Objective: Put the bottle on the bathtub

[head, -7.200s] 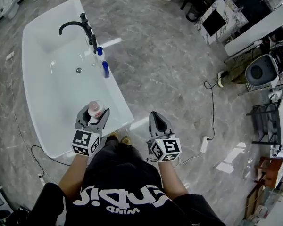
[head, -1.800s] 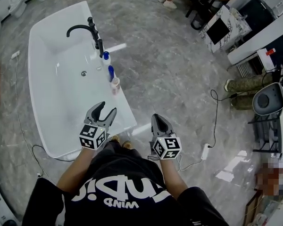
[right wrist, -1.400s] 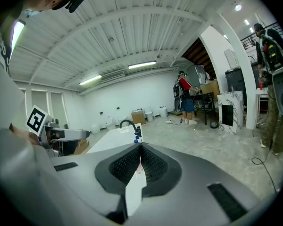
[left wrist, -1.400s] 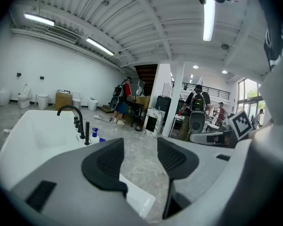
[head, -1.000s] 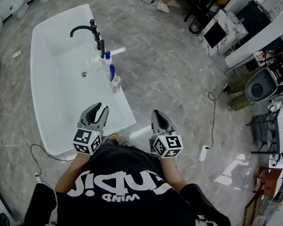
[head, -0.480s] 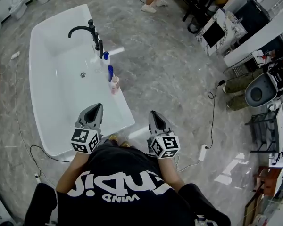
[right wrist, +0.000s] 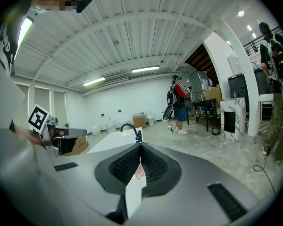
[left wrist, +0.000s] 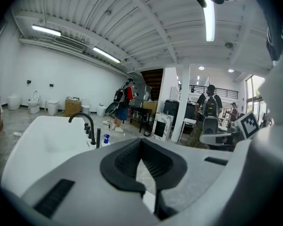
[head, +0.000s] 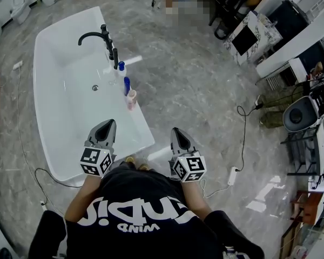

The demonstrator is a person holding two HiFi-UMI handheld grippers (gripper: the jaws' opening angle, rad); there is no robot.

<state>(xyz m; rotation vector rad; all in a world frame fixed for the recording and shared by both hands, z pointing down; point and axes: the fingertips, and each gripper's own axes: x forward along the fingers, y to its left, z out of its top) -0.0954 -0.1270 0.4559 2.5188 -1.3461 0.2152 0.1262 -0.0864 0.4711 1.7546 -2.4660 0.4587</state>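
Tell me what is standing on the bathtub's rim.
Along one long edge of the bathtub: a black faucet, a blue-capped white bottle, a blue bottle and a pink bottle. The left gripper covers part of the near rim.

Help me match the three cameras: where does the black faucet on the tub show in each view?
Head view: black faucet at upper left, on the tub's rim.
Left gripper view: faucet left of centre, just above the jaws.
Right gripper view: faucet small, near centre, right above the jaw tips.
Shared landmark: the white bathtub.
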